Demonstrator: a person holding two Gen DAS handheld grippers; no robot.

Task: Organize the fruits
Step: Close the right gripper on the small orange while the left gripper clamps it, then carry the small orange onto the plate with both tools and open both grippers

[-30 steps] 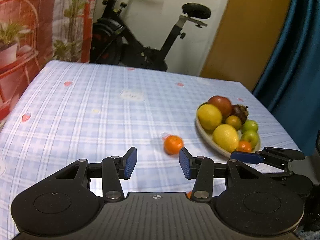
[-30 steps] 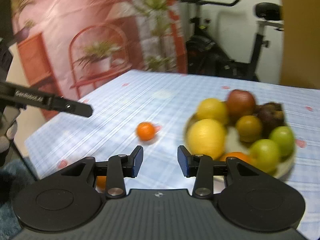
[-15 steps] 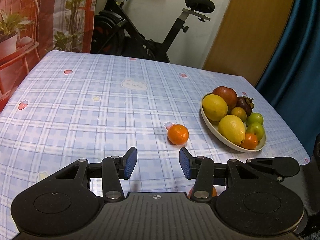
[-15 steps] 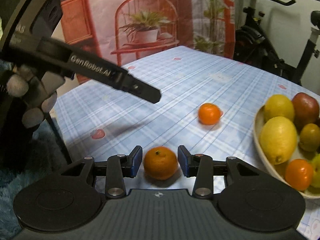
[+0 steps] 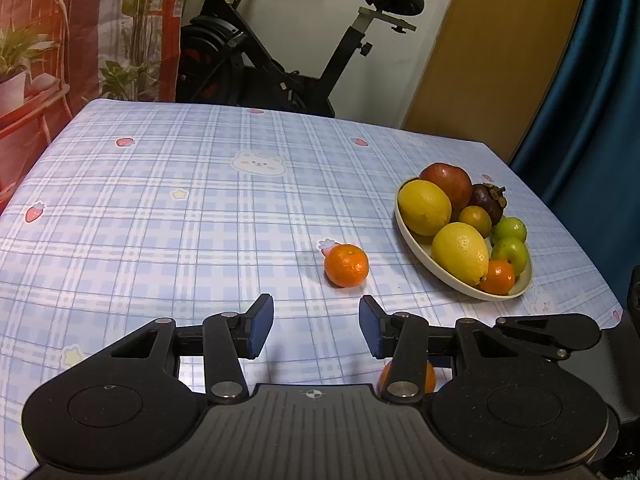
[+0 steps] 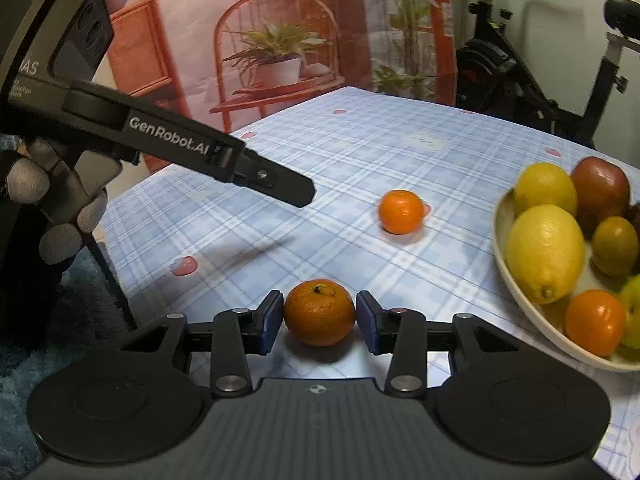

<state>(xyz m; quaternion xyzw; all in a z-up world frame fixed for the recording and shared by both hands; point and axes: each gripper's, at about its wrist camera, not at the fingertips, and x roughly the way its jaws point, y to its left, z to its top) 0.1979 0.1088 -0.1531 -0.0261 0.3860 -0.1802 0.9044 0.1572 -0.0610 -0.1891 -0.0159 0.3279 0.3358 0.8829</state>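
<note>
A cream plate (image 5: pixel 416 240) (image 6: pixel 520 300) at the right of the table holds lemons, green fruits, a red fruit, a mangosteen and small oranges. One loose mandarin (image 5: pixel 346 265) (image 6: pixel 401 211) lies on the cloth left of the plate. A second mandarin (image 6: pixel 320 312) (image 5: pixel 428 376) lies near the front edge. My right gripper (image 6: pixel 316 322) is open with this mandarin between its blue pads (image 6: pixel 272 320), a small gap on each side. My left gripper (image 5: pixel 316 330) is open and empty, above the cloth short of the first mandarin.
The table has a blue checked cloth (image 5: pixel 180 220). An exercise bike (image 5: pixel 280 60) stands behind it, a blue curtain (image 5: pixel 592 80) to the right. The left gripper's body (image 6: pixel 180 148) reaches in at the left of the right wrist view.
My right gripper swung left from the plate and came down around the near mandarin. My left gripper rose and drew back slightly; both stayed open.
</note>
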